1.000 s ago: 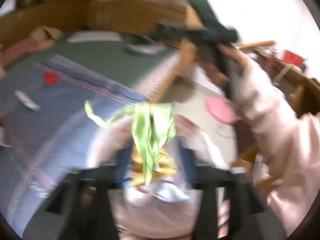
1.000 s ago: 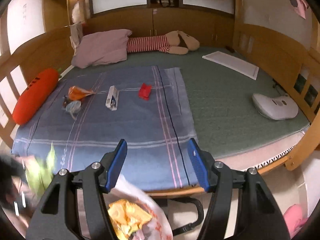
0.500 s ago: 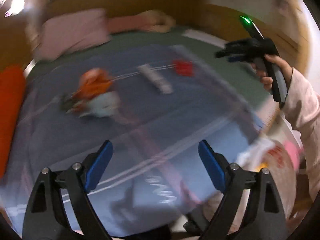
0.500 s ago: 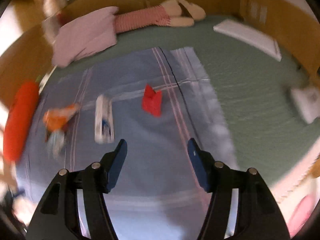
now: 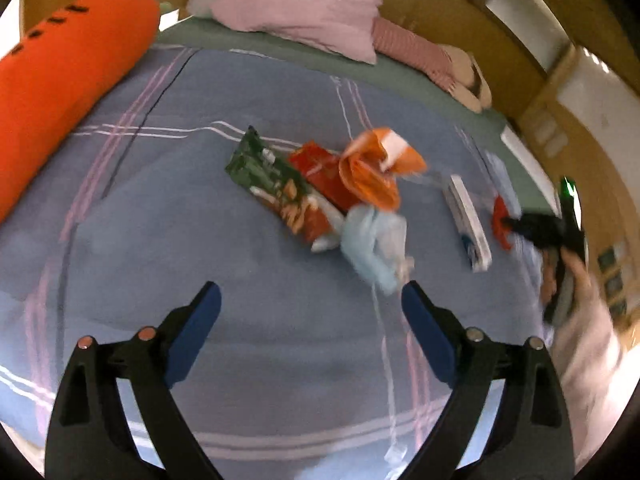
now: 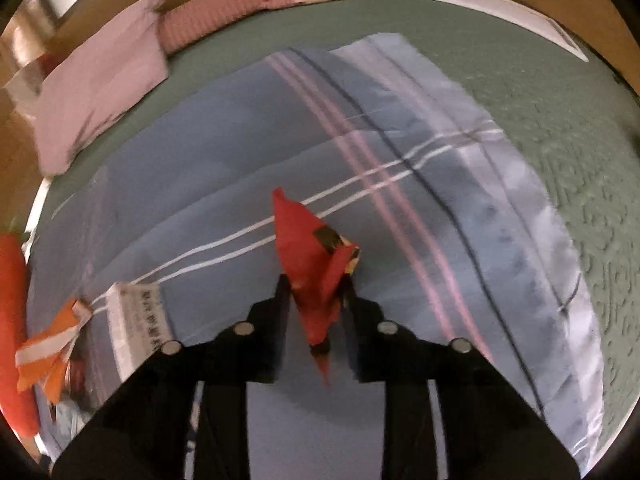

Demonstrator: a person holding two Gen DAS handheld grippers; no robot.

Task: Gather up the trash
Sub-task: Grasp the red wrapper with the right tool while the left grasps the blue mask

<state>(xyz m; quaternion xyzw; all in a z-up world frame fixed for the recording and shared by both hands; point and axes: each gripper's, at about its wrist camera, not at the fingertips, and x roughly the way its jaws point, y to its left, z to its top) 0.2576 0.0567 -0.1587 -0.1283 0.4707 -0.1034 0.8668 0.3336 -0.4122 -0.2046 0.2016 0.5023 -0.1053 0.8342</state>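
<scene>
Red foil, a crumpled wrapper [image 6: 310, 280], stands pinched between the black fingers of the right gripper [image 6: 316, 280], whose jaws have just been closing and now press on the wrapper's lower half; its pointed top sticks up free above them. The gripper tilts steeply down at the blue striped blanket [image 6: 224, 184], with the wrapper at the blanket's middle, just right of a white box [image 6: 134, 320] lying flat. In the left wrist view this same gripper shows far right, blurred, held in a person's hand [image 5: 568, 276] with a pale pink sleeve [image 5: 588, 344] behind it, its tip down at the red wrapper [image 5: 500, 224] beside the white box [image 5: 468, 224].

The left gripper [image 5: 310, 312] also points down at the blanket [image 5: 160, 240], its blue-padded jaws released wide after just opening, with only bare cloth between them. Just beyond its right finger lies a heap of trash: a pale blue crumpled wrapper [image 5: 372, 244] nearest, an orange bag [image 5: 376, 168] behind it, and a green-and-red snack packet [image 5: 280, 184] flat to the left, all touching or overlapping. An orange carrot-shaped cushion [image 5: 68, 68] lies along the far left edge; a pink pillow [image 5: 304, 4] and a striped plush toy [image 5: 424, 52] rest at the far end.
</scene>
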